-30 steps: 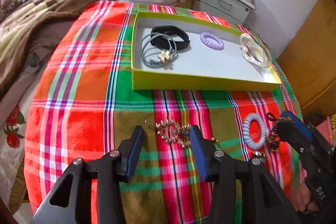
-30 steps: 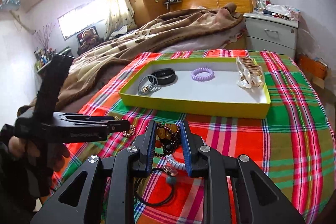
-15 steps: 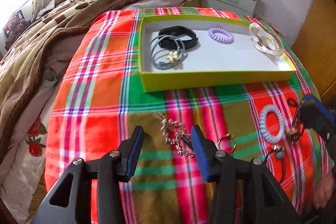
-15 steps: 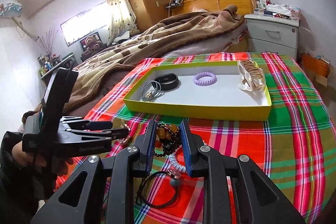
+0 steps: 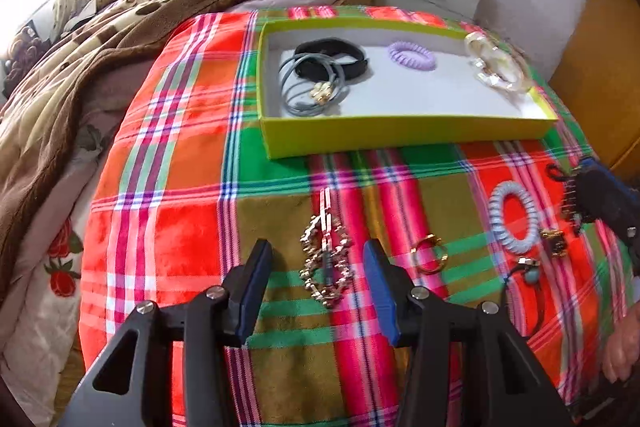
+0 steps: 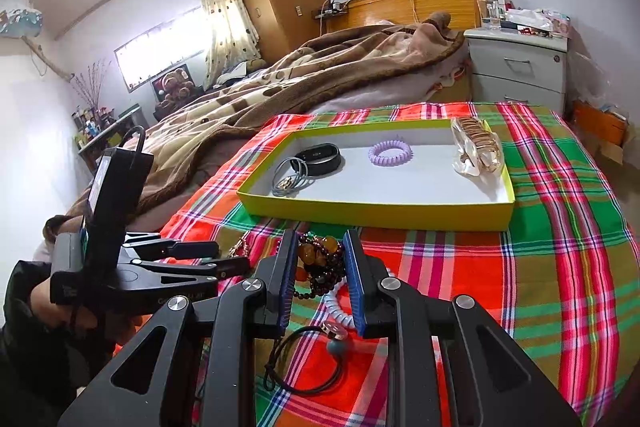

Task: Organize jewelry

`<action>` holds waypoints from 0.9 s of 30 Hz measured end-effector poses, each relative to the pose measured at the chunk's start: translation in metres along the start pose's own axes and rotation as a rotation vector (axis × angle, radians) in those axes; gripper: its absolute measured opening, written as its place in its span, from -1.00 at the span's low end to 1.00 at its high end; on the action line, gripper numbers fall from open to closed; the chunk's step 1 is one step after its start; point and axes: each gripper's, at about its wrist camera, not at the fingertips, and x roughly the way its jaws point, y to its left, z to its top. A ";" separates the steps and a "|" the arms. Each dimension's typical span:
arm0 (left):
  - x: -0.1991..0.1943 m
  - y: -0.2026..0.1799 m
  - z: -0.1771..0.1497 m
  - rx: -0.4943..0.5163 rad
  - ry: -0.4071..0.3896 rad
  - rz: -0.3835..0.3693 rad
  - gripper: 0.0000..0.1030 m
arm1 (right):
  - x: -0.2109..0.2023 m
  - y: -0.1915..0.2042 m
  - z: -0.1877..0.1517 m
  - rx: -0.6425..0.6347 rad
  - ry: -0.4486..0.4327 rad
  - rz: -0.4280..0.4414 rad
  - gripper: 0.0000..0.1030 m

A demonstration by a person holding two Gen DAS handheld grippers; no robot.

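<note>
The left tool (image 5: 318,269) hovered with its jaws apart over the gold chain bracelet (image 5: 326,259), which lay on the plaid blanket (image 5: 168,227) near the bed's front edge, its long axis running toward the yellow tray (image 5: 400,137) beyond. A good grasp would likely mean descending squarely and pinching across the bunched links, not the thin tail. The right tool (image 6: 318,277) was clamped on a dark beaded bracelet (image 6: 320,259), just short of the tray's near wall.
</note>
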 end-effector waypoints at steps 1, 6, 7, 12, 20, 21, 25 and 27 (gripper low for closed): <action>0.000 0.000 0.000 0.003 0.003 0.009 -0.04 | 0.000 0.000 0.000 0.000 0.000 -0.001 -0.53; -0.001 0.002 -0.002 0.000 -0.016 0.013 -0.18 | -0.001 0.002 0.001 -0.007 0.004 -0.005 -0.53; -0.001 0.002 -0.002 0.004 -0.015 0.010 -0.28 | -0.001 0.003 0.002 -0.008 0.004 -0.006 -0.53; -0.002 0.005 -0.001 0.003 -0.017 -0.007 -0.50 | 0.000 0.005 0.004 -0.014 0.006 -0.018 -0.53; -0.011 0.015 0.008 -0.012 -0.049 -0.026 -0.51 | -0.001 0.007 0.010 -0.012 0.001 -0.040 -0.53; -0.013 0.016 0.010 -0.011 -0.054 -0.030 -0.51 | -0.001 0.007 0.012 -0.012 0.000 -0.041 -0.53; -0.021 0.020 0.018 -0.017 -0.080 -0.037 -0.51 | -0.001 0.006 0.018 -0.014 -0.006 -0.052 -0.53; -0.025 0.022 0.023 -0.019 -0.094 -0.044 -0.51 | -0.001 0.006 0.022 -0.014 -0.011 -0.058 -0.53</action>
